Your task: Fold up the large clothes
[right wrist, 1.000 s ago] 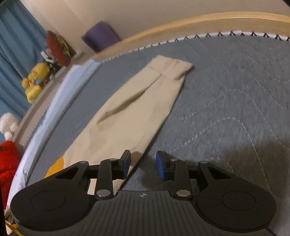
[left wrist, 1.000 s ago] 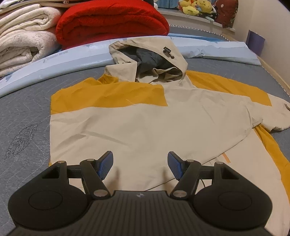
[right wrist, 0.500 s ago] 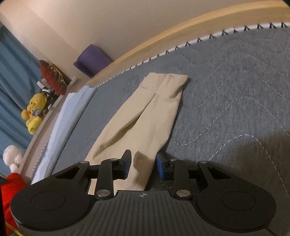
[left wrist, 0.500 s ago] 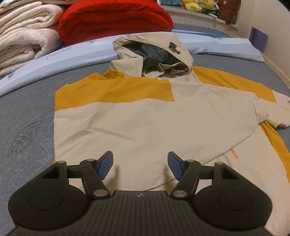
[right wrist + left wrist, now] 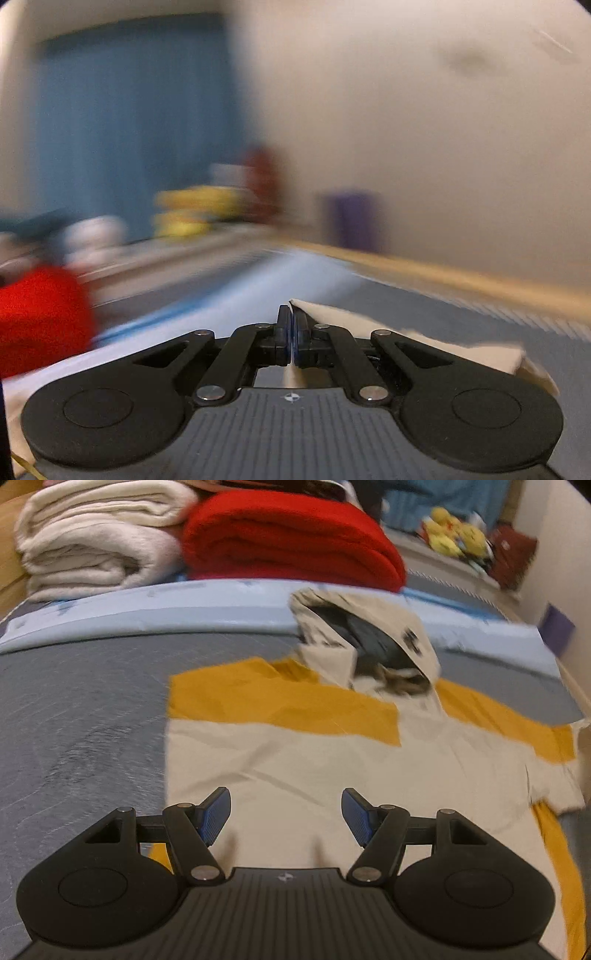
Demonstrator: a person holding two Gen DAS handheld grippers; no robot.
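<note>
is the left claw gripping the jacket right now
No: the left claw stands wide open above the beige and yellow jacket, with neither blue pad pressing on the cloth.

Grey mattress [image 5: 81,716] left of jacket [image 5: 295,760] open; folded blankets [image 5: 288,539] block far edge.

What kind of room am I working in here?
Most likely a bedroom: the jacket lies on a grey quilted mattress, folded blankets are stacked at its far edge, and plush toys sit on a ledge by a blue curtain.

Blue curtain [image 5: 122,122], beige wall [image 5: 424,129], wood bed rail [image 5: 461,280], grey quilted mattress [image 5: 81,709].
</note>
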